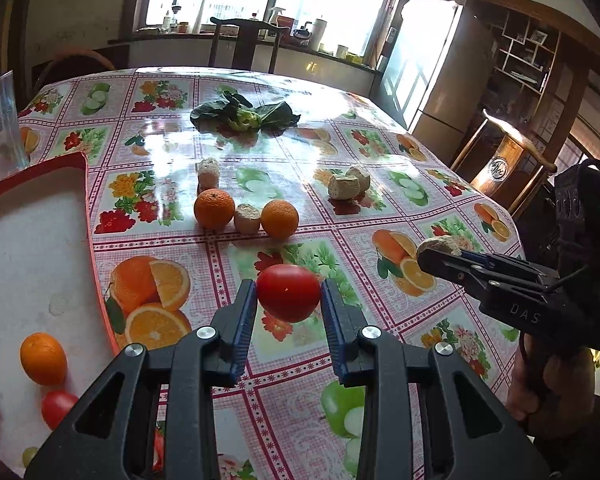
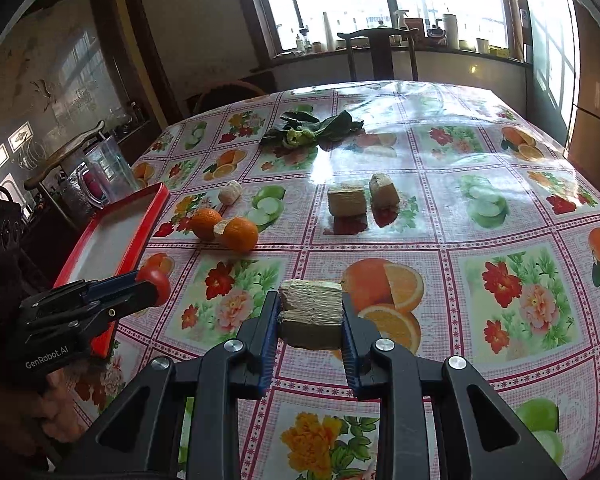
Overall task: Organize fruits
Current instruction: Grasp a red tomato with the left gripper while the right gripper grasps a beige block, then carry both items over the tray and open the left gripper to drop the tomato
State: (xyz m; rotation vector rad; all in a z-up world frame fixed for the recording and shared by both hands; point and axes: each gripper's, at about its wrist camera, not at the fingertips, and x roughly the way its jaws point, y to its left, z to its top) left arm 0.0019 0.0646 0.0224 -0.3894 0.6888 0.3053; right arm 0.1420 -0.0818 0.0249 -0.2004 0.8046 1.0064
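sunlit bench [image 1: 380,216] under floral oilcloth; my left fingers [image 1: 288,300] are clamping the tomato [image 1: 288,292] aloft beside the red tray [image 1: 28,220]; right fingers [image 2: 310,316] are pinching a beige chunk [image 2: 310,312], keeping it apart from fruit.

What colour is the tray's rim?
Red, on the shallow white-floored tray; clearest in the right wrist view.

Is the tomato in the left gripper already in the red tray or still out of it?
Out. The tomato is clamped in the left gripper above the tablecloth, beside the red tray.
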